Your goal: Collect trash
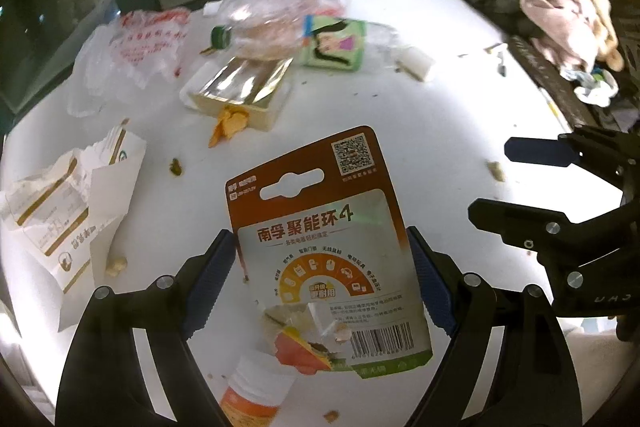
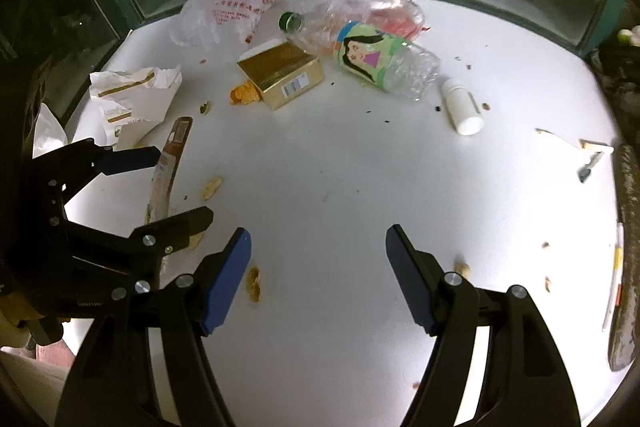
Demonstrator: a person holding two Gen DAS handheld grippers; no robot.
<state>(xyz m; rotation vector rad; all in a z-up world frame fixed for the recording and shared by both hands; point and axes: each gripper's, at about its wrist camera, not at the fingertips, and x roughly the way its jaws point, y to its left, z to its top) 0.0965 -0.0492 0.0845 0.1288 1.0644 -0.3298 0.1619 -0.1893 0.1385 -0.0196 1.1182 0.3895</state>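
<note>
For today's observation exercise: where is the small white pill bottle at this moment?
In the right wrist view the white pill bottle lies on its side on the white table, right of centre, just right of the crushed clear plastic bottle.

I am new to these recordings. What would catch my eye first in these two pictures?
First, the brown battery card held between the fingers of the left gripper, above the white table. Behind it lies scattered trash: a gold box, a crushed plastic bottle and a white pill bottle. The right gripper is open and empty.
</note>
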